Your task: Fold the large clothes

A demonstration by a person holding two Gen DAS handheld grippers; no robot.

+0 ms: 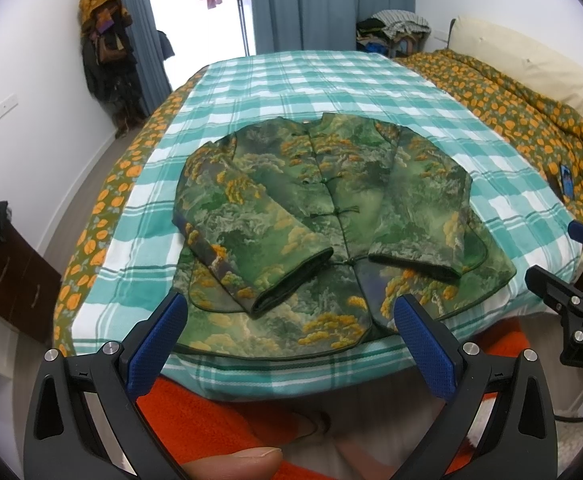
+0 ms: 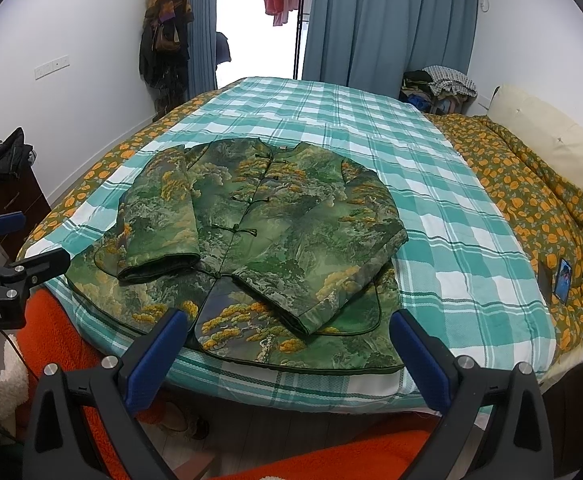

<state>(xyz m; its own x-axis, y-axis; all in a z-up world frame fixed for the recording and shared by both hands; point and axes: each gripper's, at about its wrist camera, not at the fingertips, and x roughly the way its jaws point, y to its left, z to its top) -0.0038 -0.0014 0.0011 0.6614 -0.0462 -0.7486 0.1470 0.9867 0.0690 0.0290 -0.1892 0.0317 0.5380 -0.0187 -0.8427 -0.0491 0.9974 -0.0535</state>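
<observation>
Left wrist fisheye view: a bed [image 1: 331, 80] fills the middle of a bedroom, covered by a teal and white checked sheet [image 1: 291, 76]. An olive quilt with orange fruit print [image 1: 531, 120] is heaped along the right side of the bed, against a cream headboard [image 1: 531, 56]. Blue-grey curtains [image 1: 323, 0] hang on the far wall.

A green padded jacket with a landscape print [image 1: 319, 216] lies flat on the checked sheet, at the near end of the bed. Its front faces up, fastened with knotted buttons down the middle. Both sleeves are folded inward across the chest, their cuffs nearly meeting at the centre. The hem reaches the near edge of the mattress.

The left gripper [image 1: 287, 334] hovers just before the jacket's hem, its blue-padded fingers spread wide and holding nothing. In the right wrist view, the right gripper [image 2: 289, 346] is likewise spread wide and empty, just before the hem on the right half of the jacket.

A small phone [image 1: 567, 184] lies on the orange-print quilt, well apart from the jacket.
</observation>
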